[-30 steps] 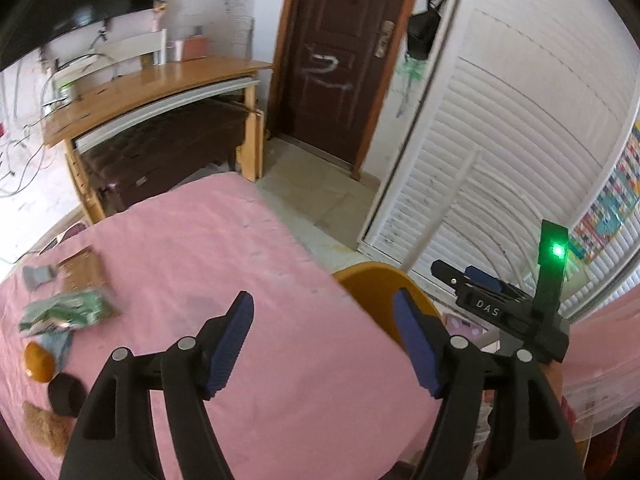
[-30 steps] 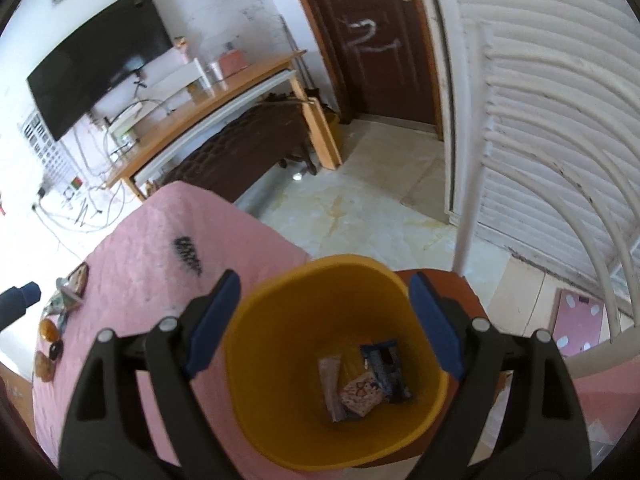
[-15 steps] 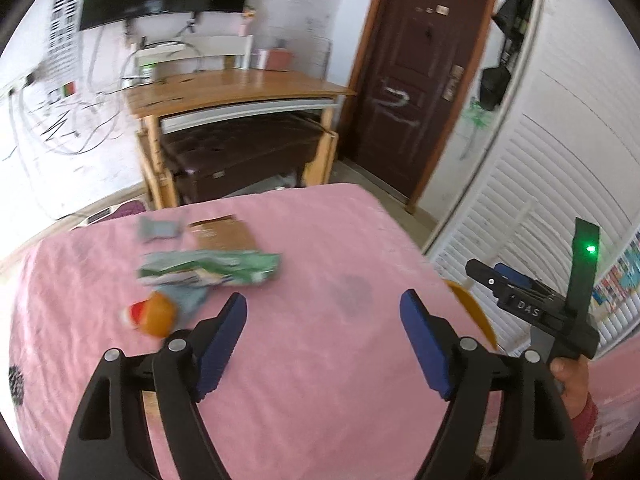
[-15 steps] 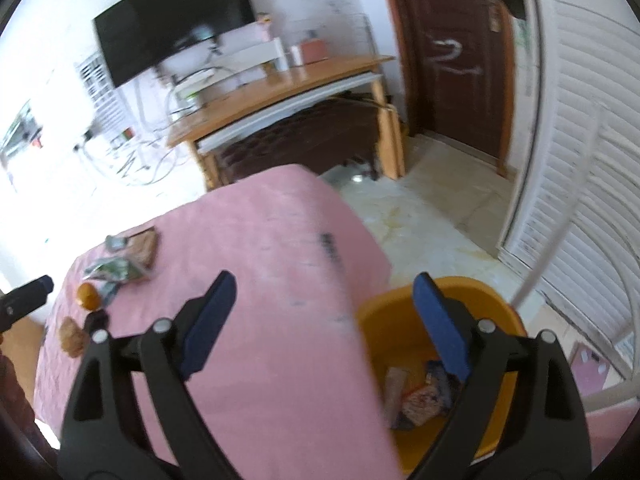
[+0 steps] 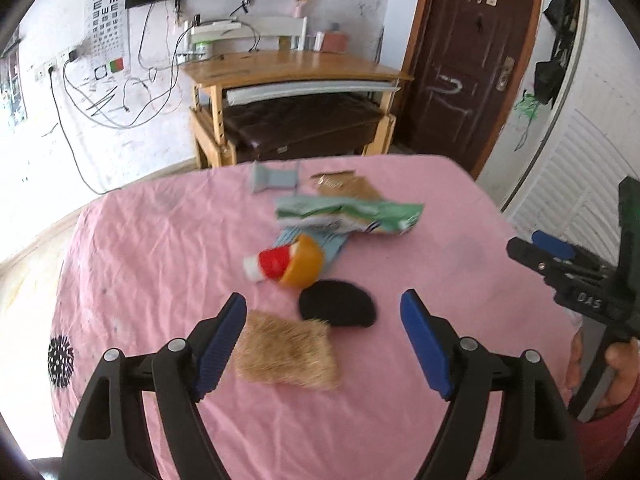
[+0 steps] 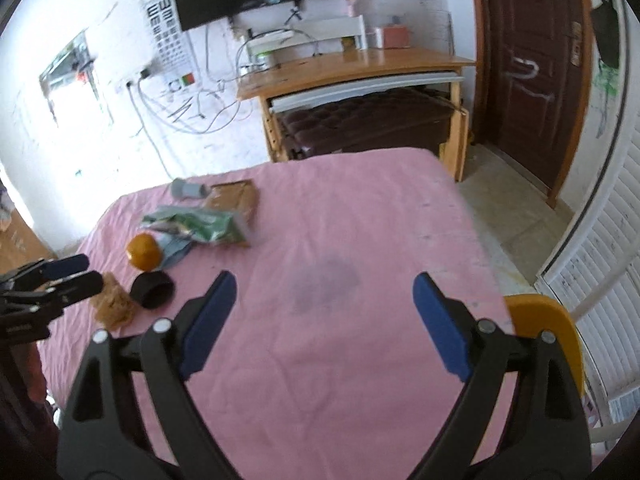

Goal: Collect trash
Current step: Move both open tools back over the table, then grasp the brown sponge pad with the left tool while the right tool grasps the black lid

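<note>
Task looks mid-way at best: a cluster of litter lies uncollected on the pink tablecloth (image 5: 160,240). In the left wrist view, reading left to right across the centre of the frame: tan fuzzy scrap (image 5: 286,350) at lower centre, just ahead of the left finger pad; orange piece with a red-and-white cap (image 5: 288,266) above it; black round lid or cup (image 5: 338,309) just right of the scrap; grey item (image 5: 274,178), brown packet (image 5: 346,185) and green wrapper (image 5: 348,218) farther back toward the upper centre, the wrapper lying over a pale blue piece. The yellow bin (image 6: 546,328) shows only in the right wrist view, at the right edge beyond the table's corner; its inside is hidden here, so what has gone in cannot be judged. Left gripper (image 5: 324,344): jaws spread wide, nothing between them, hovering above the cloth with the fuzzy scrap and black lid lying below the gap; touching nothing as far as can be seen. Right gripper (image 6: 324,322): jaws likewise wide apart, empty, over a bare stretch of cloth at centre frame, well apart from the litter at the left of that view. Probable next target, by position, is the scrap or the lid.
</note>
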The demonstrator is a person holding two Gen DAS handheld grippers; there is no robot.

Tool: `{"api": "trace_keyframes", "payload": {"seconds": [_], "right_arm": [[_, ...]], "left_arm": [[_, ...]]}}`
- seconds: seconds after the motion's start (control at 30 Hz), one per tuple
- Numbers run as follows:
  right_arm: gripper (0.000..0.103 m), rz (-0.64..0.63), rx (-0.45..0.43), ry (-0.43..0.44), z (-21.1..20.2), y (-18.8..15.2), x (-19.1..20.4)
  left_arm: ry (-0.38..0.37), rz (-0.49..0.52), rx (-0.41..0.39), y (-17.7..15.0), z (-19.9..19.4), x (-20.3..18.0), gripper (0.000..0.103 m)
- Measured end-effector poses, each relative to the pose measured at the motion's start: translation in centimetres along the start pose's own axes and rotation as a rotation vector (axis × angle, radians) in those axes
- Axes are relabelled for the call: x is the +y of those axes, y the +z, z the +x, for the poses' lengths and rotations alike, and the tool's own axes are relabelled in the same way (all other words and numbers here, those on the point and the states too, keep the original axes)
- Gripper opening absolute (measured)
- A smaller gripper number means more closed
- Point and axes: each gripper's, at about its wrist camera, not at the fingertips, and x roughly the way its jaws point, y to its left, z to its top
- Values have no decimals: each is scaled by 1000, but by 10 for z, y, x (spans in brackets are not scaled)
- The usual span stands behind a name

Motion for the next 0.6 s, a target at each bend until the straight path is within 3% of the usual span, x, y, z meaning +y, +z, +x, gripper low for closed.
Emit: {"api": "trace_keyframes", "payload": {"seconds": [0.47,0.6], "right_arm": [[87,-84,54,21,16,-7,38],[87,-108,70,29,22,-11,50]], "left_arm": [[-9,17,96,-24,39,15,75],[-1,16,78,-27,40,17,72]]}}
